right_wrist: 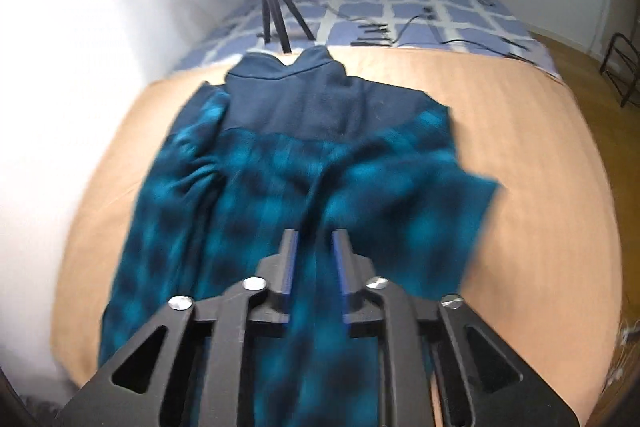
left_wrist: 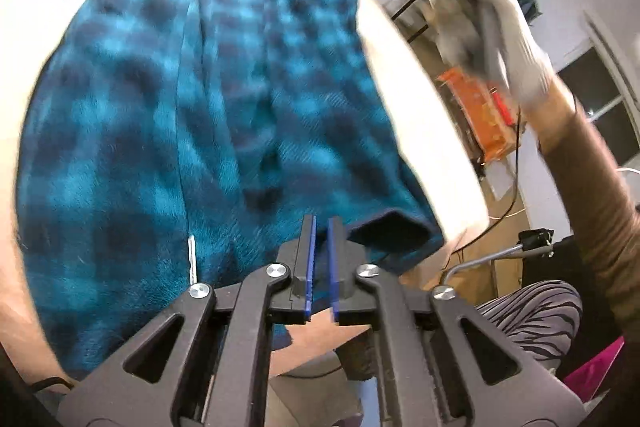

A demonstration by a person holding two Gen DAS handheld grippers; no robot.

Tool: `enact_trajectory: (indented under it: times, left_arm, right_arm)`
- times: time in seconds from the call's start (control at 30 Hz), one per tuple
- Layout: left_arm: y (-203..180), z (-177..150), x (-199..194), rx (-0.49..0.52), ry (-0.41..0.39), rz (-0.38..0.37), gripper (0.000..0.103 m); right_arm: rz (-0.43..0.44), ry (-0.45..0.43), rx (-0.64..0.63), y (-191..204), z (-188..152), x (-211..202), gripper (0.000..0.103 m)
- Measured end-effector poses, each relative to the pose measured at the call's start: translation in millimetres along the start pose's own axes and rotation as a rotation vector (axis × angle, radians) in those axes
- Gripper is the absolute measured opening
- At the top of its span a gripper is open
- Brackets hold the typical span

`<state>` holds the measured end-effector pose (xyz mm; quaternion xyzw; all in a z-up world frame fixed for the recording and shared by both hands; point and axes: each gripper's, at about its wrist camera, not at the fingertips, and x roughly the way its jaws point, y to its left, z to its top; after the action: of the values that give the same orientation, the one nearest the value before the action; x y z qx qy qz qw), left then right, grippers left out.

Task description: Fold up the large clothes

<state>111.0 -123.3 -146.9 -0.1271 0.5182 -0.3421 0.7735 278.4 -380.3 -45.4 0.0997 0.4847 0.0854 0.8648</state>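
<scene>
The plaid shirt lies spread on the tan cover, in front of both claws. The left claw has a narrow gap and holds nothing. The right claw is spread, with shirt fabric showing between its fingers.
</scene>
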Motion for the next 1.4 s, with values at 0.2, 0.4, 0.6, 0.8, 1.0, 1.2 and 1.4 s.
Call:
enact_trajectory:
  times: [0.2,0.4,0.6,0.8,1.0,1.2,1.4]
  left_arm:
    - [-25.3,-0.9,-7.4,0.155,-0.020,-0.012,0.031]
    - [-42.2,-3.9,21.2,0.282,0.039,0.048,0.031]
    - [-47.8,-8.1,44.9,0.329,0.064,0.084,0.031]
    - [-47.7,-14.2,54.2,0.348,0.078,0.106,0.000]
    - [-61.7,-32.1,52.8,0.400,0.098,0.075,0.000]
    - [-64.4,-17.2,40.9,0.372,0.050,0.044,0.004]
    - [-55.7,4.0,43.9,0.333,0.009,0.055,0.037]
  right_arm:
    - [0.096,0.104,0.149,-19.6,-114.0,-43.6,0.027]
    - [0.202,0.209,0.269,-26.3,-184.1,-28.8,0.027]
    - [0.251,0.221,0.324,-32.0,-195.6,-8.5,0.028]
    - [0.277,0.196,0.289,-28.8,-193.6,-14.3,0.003]
    - [0.259,0.145,0.326,-50.1,-190.2,-40.3,0.003]
    - [0.122,0.184,0.281,-53.2,-197.4,-29.4,0.006]
    - [0.192,0.064,0.071,-4.0,-206.3,-76.6,0.008]
